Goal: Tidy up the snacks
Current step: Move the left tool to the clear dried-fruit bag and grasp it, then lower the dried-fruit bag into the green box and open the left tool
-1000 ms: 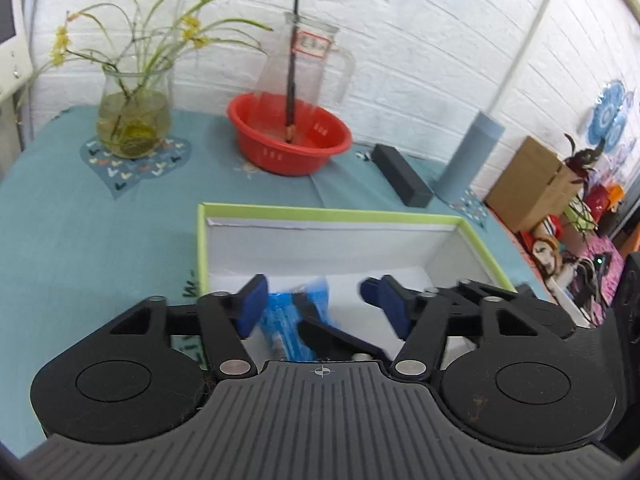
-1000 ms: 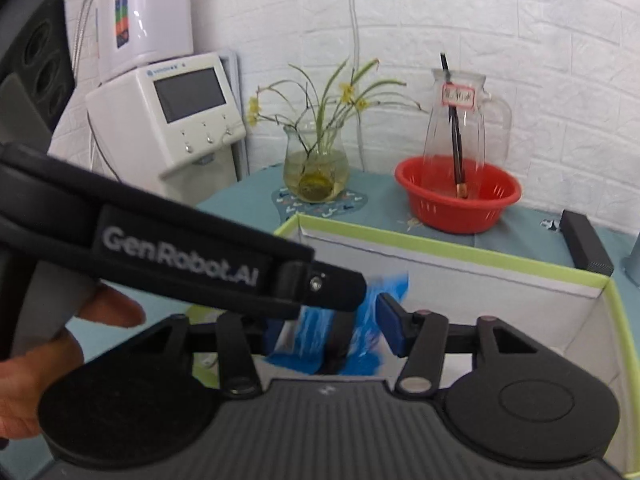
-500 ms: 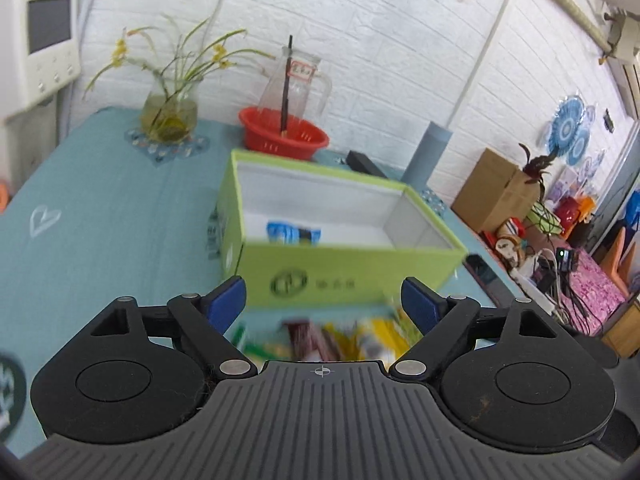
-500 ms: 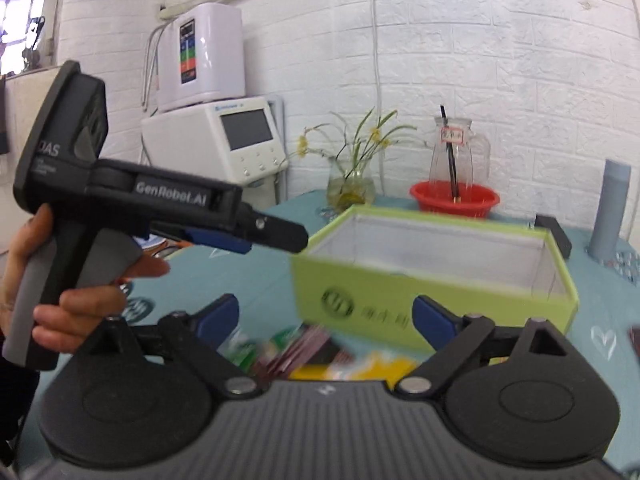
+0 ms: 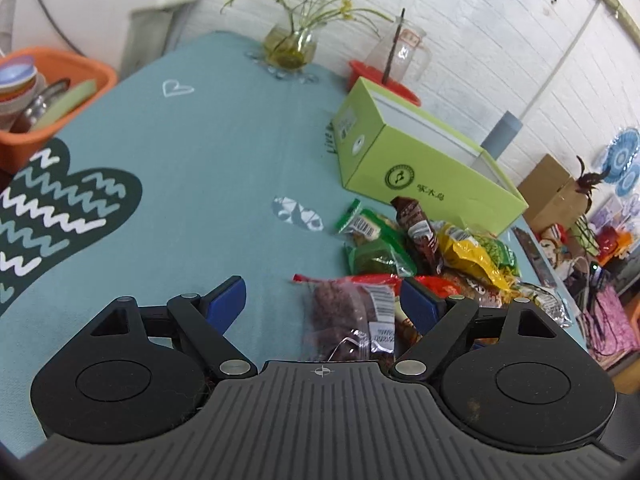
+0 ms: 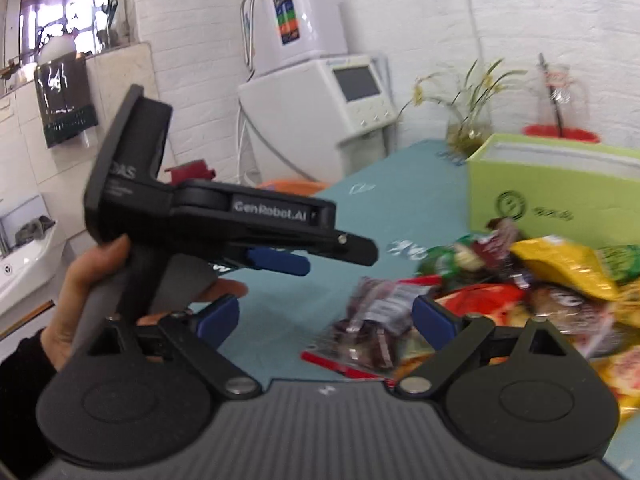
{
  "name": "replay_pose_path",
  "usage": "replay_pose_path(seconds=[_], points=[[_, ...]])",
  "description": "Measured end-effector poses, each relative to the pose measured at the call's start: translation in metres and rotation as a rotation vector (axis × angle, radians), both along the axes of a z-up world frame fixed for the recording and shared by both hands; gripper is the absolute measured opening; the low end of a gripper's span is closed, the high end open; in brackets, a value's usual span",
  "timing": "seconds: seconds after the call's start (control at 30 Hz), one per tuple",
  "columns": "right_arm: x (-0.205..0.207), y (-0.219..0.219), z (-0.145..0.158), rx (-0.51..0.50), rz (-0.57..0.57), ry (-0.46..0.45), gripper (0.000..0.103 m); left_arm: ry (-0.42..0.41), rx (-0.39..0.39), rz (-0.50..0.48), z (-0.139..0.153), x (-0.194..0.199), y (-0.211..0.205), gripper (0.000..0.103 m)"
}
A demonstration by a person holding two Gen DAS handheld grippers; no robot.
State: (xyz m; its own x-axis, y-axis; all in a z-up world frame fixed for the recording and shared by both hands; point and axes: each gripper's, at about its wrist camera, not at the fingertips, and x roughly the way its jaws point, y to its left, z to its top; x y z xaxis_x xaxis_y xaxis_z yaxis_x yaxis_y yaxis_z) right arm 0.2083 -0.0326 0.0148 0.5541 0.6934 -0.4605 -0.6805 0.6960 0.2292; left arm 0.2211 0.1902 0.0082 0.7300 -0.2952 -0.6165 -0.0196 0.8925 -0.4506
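A lime-green open box (image 5: 420,168) stands on the teal tablecloth (image 5: 180,160), with a heap of snack packets (image 5: 448,252) in front of it. My left gripper (image 5: 322,304) is open just above the cloth, beside the heap's near edge. A clear packet of dark red snacks (image 5: 340,320) lies between its blue pads (image 5: 226,300), not pinched. In the right wrist view my right gripper (image 6: 326,320) is open over the same dark red packet (image 6: 376,312), with the box (image 6: 560,192) behind. The left gripper (image 6: 332,256), held by a hand (image 6: 92,280), hovers to the left.
An orange basket of dishes (image 5: 48,92) sits at the table's left edge. A vase of flowers (image 5: 290,46), a red bowl with a glass jug (image 5: 384,80) and a grey cylinder (image 5: 502,136) stand behind the box. A white machine (image 6: 320,108) is off the table's far corner.
Both grippers have opened wide and pulled back out of the green box to the snack heap. The blue packet they were over stayed in the box.
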Motion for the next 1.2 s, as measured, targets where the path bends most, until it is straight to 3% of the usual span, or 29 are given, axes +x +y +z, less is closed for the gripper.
replay_pose_path(seconds=[0.1,0.2,0.33,0.5,0.73,0.87,0.9,0.93,1.03,1.2], points=[[0.017,0.015,-0.015,-0.045,-0.021,0.054,0.093,0.004,0.004,-0.011,-0.001,-0.002,0.006,0.071],[0.015,0.018,-0.015,-0.089,-0.031,0.033,0.093,0.003,-0.004,-0.027,-0.004,0.000,0.009,0.072],[0.018,0.006,-0.015,-0.122,-0.126,0.053,0.093,0.005,-0.031,-0.068,-0.009,0.005,0.009,0.072],[0.020,0.027,-0.020,-0.180,-0.093,0.041,0.093,0.028,-0.062,-0.145,-0.013,0.014,-0.001,0.071],[0.025,0.040,-0.029,-0.216,-0.094,0.059,0.093,0.056,-0.005,-0.189,-0.018,0.018,-0.016,0.070],[0.022,0.047,-0.032,-0.250,-0.091,0.031,0.094,0.058,0.050,-0.210,-0.022,0.019,-0.030,0.060],[0.020,0.047,-0.032,-0.255,-0.087,0.016,0.089,0.056,0.075,-0.217,-0.022,0.018,-0.034,0.038],[0.017,0.046,-0.031,-0.254,-0.082,0.003,0.079,0.053,0.102,-0.223,-0.022,0.016,-0.037,0.038],[0.010,0.041,-0.024,-0.223,-0.062,-0.004,0.067,0.040,0.129,-0.200,-0.015,0.004,-0.034,0.035],[0.001,0.039,0.003,-0.180,-0.018,-0.105,0.067,-0.015,0.117,-0.138,0.022,-0.001,-0.025,0.035]])
